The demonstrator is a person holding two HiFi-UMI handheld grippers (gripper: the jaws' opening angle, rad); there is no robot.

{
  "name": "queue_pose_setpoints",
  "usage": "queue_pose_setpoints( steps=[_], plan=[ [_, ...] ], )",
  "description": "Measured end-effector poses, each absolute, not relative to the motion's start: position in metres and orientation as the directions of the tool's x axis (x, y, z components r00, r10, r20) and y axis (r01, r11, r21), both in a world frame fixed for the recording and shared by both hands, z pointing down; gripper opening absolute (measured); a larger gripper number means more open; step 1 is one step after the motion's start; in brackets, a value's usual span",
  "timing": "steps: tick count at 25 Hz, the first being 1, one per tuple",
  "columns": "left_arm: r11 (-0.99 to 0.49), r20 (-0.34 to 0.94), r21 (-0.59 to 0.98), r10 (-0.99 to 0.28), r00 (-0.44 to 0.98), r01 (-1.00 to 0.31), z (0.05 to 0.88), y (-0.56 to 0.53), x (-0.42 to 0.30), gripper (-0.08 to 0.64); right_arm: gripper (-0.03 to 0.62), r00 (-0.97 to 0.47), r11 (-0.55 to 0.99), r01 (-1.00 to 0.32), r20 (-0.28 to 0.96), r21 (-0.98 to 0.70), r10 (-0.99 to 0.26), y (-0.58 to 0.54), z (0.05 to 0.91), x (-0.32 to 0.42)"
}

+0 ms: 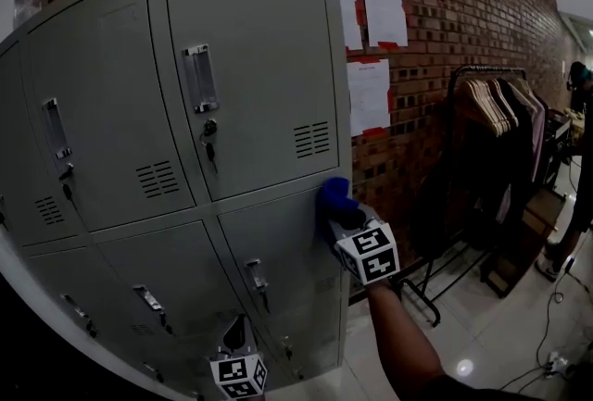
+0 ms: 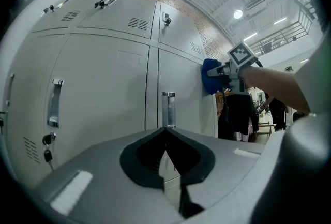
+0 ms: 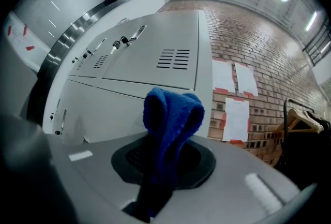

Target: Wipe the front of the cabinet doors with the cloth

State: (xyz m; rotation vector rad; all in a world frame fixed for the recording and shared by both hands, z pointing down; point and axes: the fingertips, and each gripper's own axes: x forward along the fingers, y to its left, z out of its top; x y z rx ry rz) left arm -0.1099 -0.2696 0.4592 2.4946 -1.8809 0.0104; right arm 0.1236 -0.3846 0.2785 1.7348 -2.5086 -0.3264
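A grey metal locker cabinet [image 1: 250,66] with several doors fills the left of the head view. My right gripper [image 1: 345,216] is shut on a blue cloth [image 1: 333,196], which presses against the right edge of the cabinet where the upper and lower doors meet. In the right gripper view the blue cloth [image 3: 170,127] stands folded between the jaws. My left gripper [image 1: 237,334] hangs low in front of the lower doors, shut with nothing in it; its view shows a door handle [image 2: 168,109] just ahead and the blue cloth [image 2: 210,75] farther right.
A brick wall [image 1: 445,10] with paper sheets [image 1: 369,93] stands right of the cabinet. A clothes rack [image 1: 496,112] with hanging garments is at the right, cables lie on the tiled floor [image 1: 500,334]. A person [image 1: 579,84] stands at the far right.
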Motion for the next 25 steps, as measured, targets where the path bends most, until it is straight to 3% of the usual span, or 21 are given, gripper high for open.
queue_pose_setpoints(
  steps=[9, 20, 25],
  plan=[
    [-0.271, -0.010, 0.031, -0.963, 0.271, -0.962, 0.461, -0.269, -0.114, 0.015, 0.060, -0.393, 0.372, -0.907, -0.076, 0.199, -0.917, -0.365, 0.279, 0.107],
    [-0.267, 0.013, 0.018, -0.964, 0.267, -0.964, 0.466, -0.249, -0.147, 0.015, 0.058, -0.611, 0.599, -0.787, -0.046, 0.149, -0.791, -0.340, 0.328, -0.057],
    [-0.245, 0.021, 0.014, -0.969, 0.245, -0.969, 0.468, -0.242, -0.170, 0.015, 0.058, -0.620, 0.605, -0.775, -0.036, 0.182, -0.784, -0.344, 0.330, -0.092]
  ],
)
